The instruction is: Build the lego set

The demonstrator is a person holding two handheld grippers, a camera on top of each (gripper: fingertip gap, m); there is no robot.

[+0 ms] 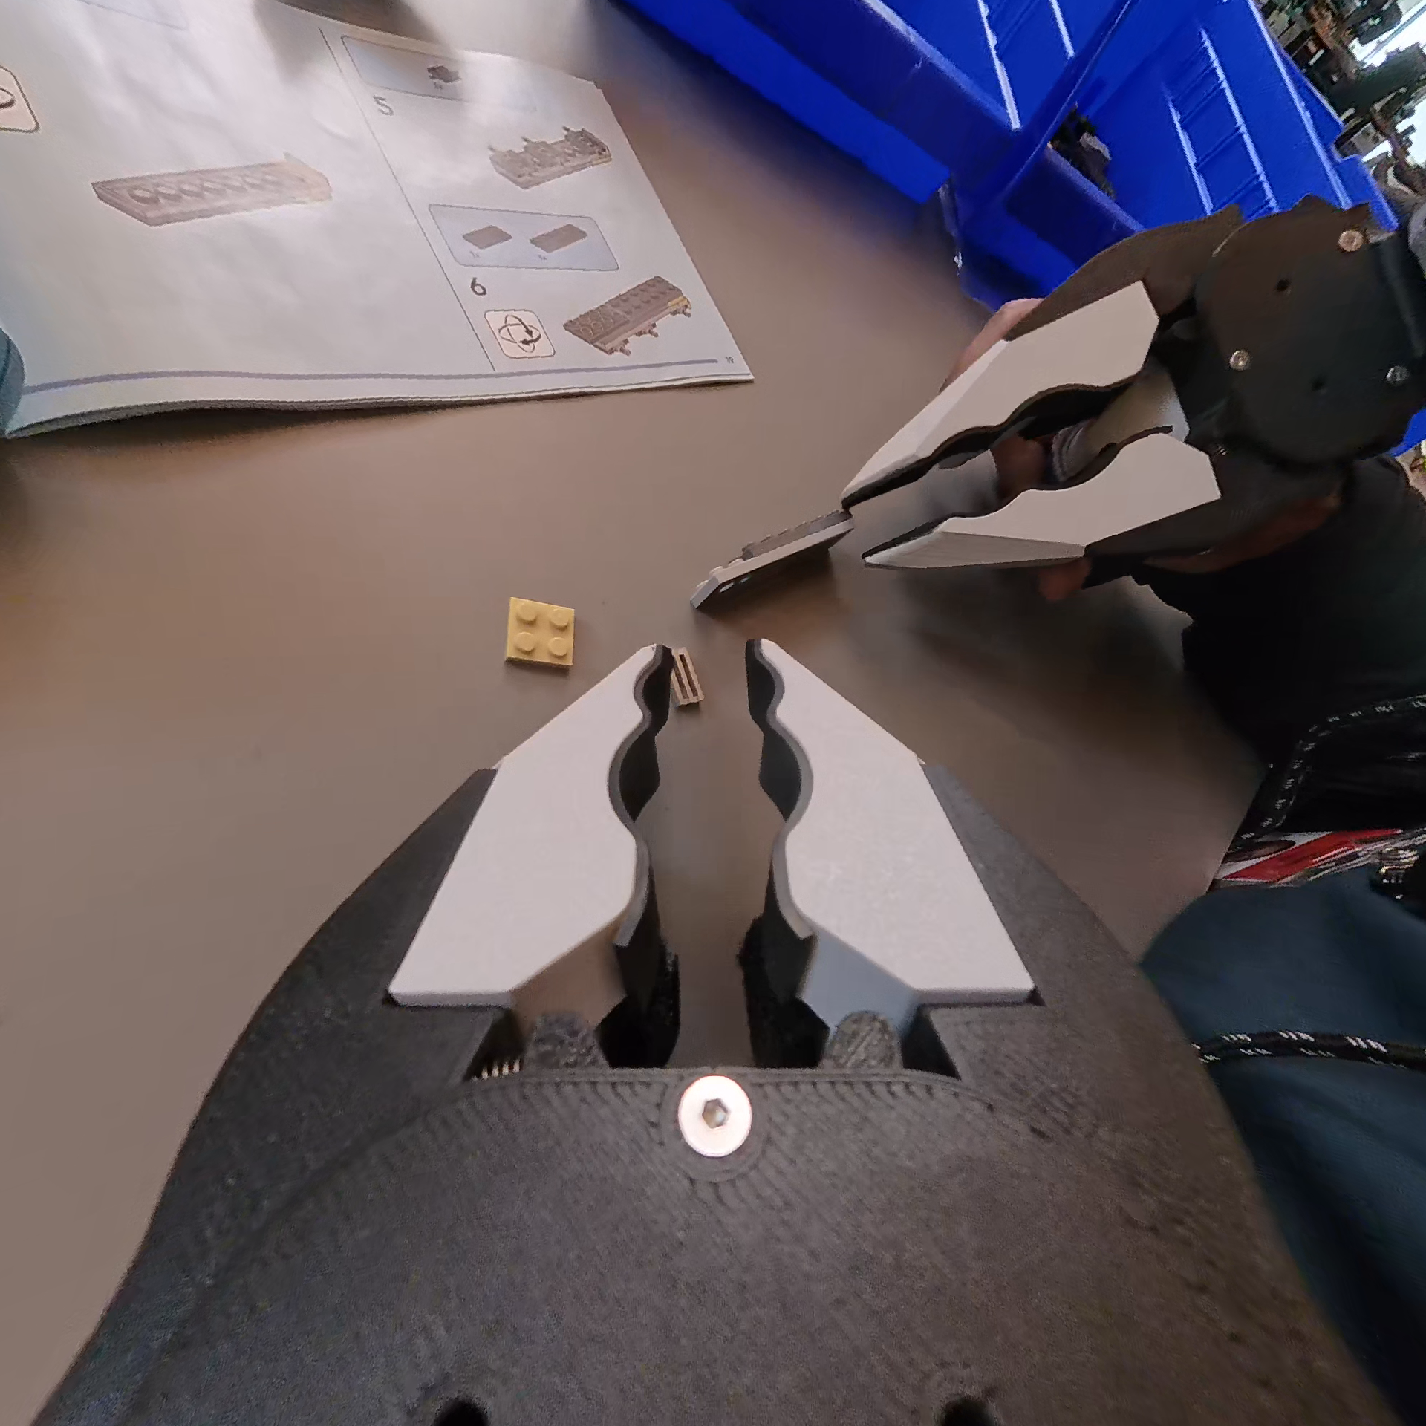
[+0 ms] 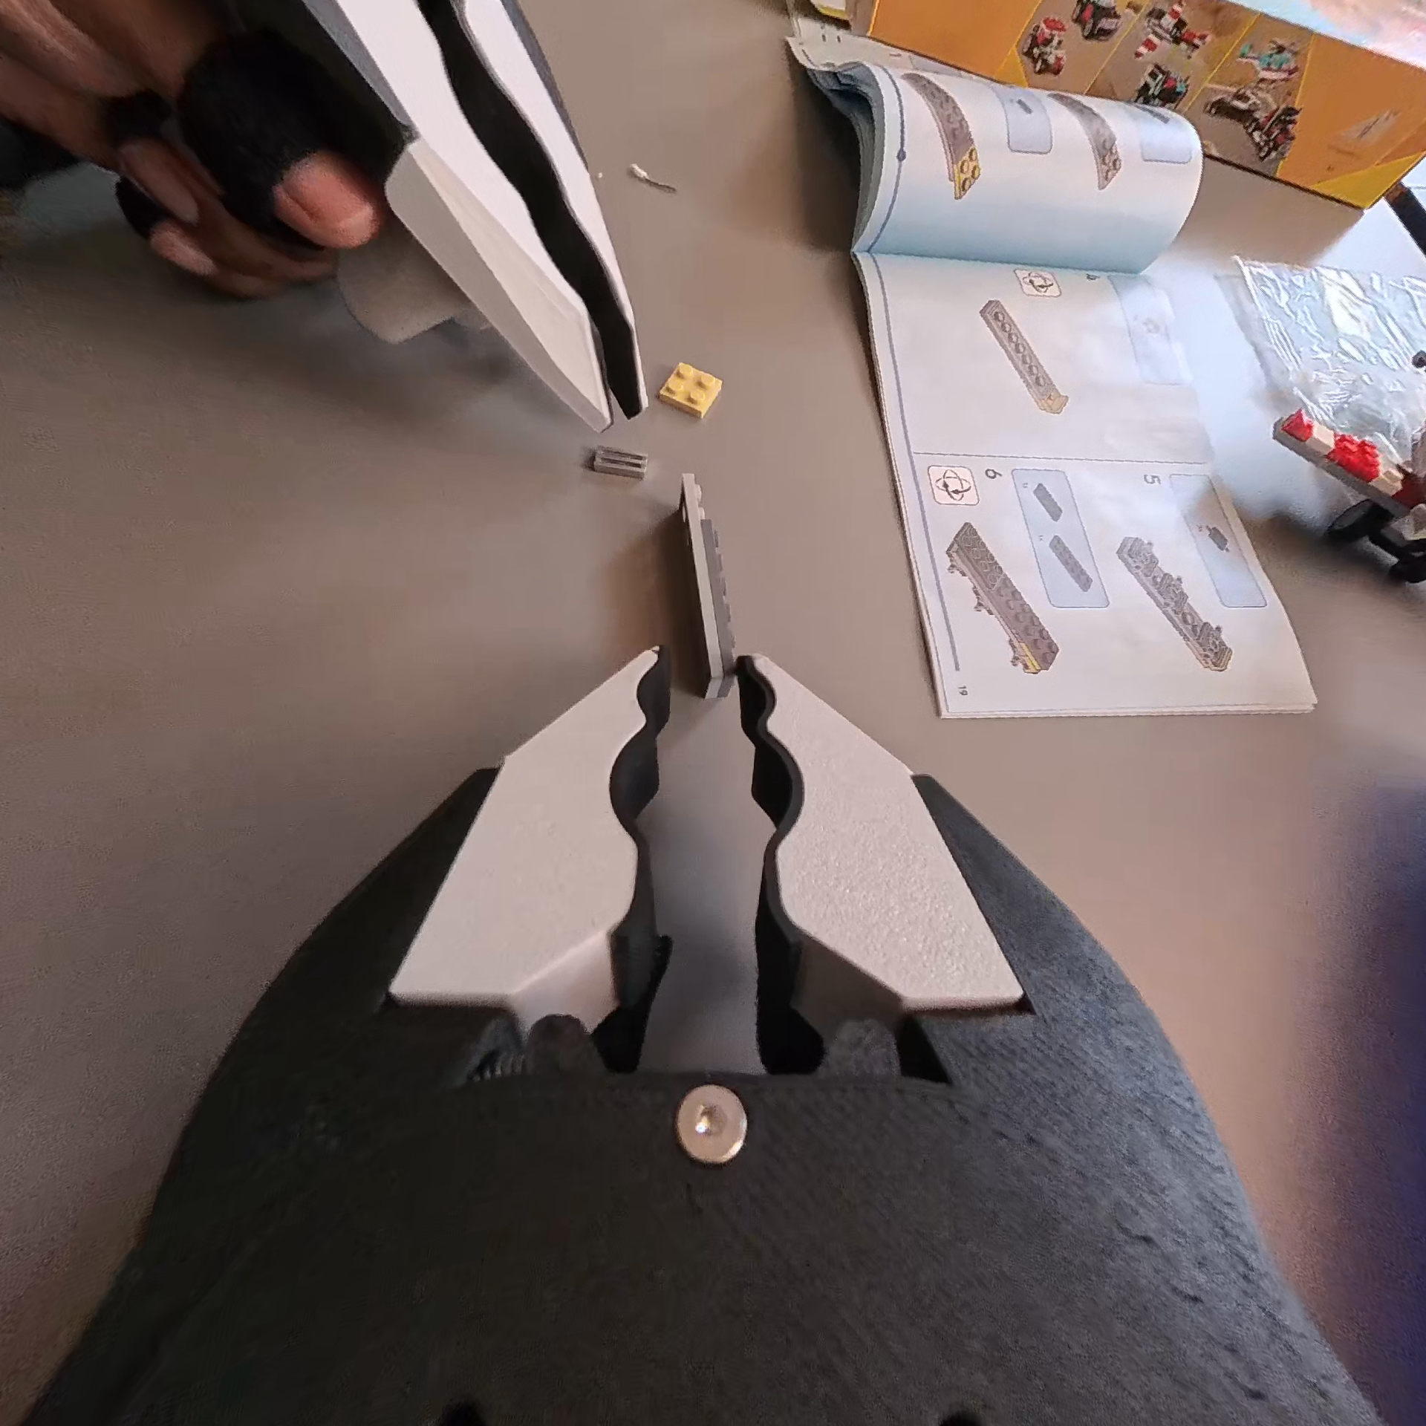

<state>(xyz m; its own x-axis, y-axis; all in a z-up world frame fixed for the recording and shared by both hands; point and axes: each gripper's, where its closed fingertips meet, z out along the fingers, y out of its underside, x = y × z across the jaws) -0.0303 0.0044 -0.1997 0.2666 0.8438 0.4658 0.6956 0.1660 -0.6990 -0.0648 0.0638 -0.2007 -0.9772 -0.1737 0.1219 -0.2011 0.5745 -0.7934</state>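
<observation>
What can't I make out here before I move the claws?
- Grey plate assembly: edge-on in right wrist view, stud layout unreadable; right claw covers its near end, contact unclear.
- Small grille tile: too small; touching left claw unclear.
- Red-white model: cut by right edge.

A long, thin grey studded plate assembly (image 2: 711, 593) stands on edge on the table (image 2: 309, 617), its near end beside the right claw's (image 2: 698, 662) fingertip. Ahead lies a small grey grille tile (image 2: 620, 461), flat. Just beyond it, a tan square two-by-two plate (image 2: 692, 390) lies studs up.
</observation>
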